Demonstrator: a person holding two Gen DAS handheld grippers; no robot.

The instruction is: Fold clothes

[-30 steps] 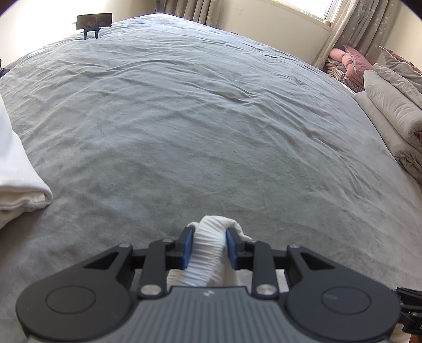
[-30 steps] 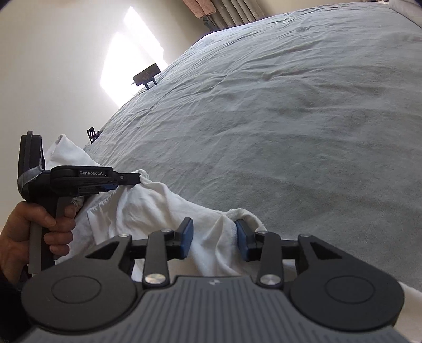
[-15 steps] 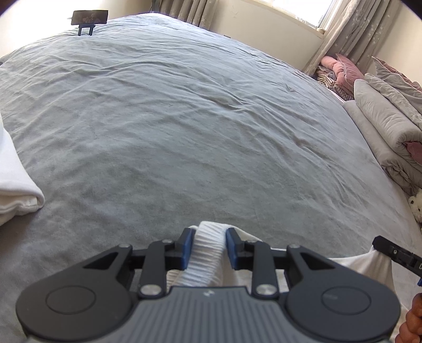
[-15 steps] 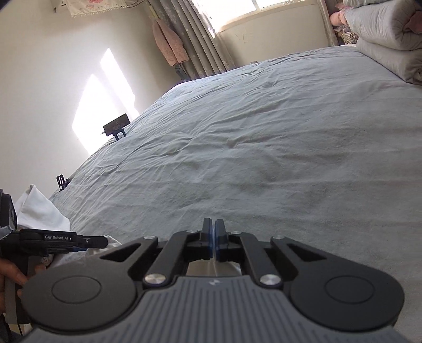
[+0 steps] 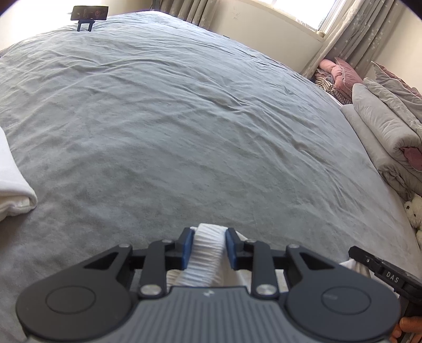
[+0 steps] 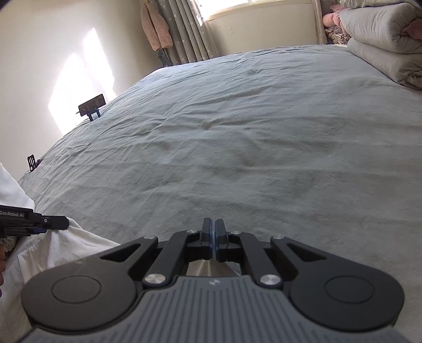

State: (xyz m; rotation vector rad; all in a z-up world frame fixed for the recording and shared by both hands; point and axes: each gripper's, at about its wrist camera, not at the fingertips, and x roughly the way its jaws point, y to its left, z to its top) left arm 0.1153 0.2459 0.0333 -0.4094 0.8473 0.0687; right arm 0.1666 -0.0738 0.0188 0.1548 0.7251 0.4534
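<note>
A wide bed (image 5: 184, 118) under a rumpled grey cover fills the sunlit room, with curtains and a window along the far wall. At its near edge hangs the white garment (image 5: 208, 253), a ribbed band of it bunched thick between the blue pads of the left hand-held gripper (image 5: 208, 246), which is clamped on that cloth. More of the same white cloth spreads low toward the right hand-held gripper (image 6: 213, 238), whose jaws are pressed together with only a sliver between them; whether a thin edge of fabric is pinched there I cannot tell, since nothing white shows at its tips.

Further out, a folded white pile (image 5: 13, 190) sits at the bed's left edge, rolled grey quilts (image 5: 382, 137) stack on the right, and a phone on a stand (image 5: 89, 14) perches at the far corner.

The risk, as I judge it, is the bunched hold: gathered cloth could spread unevenly and crease, and if the right side holds nothing the garment would sag from one point.

The left view shows the grip itself and a soft toy (image 5: 415, 211) by the quilts. The right view alone shows the cloth draping away from the left tool, and a pink garment (image 6: 155, 26) hanging at the curtain.
</note>
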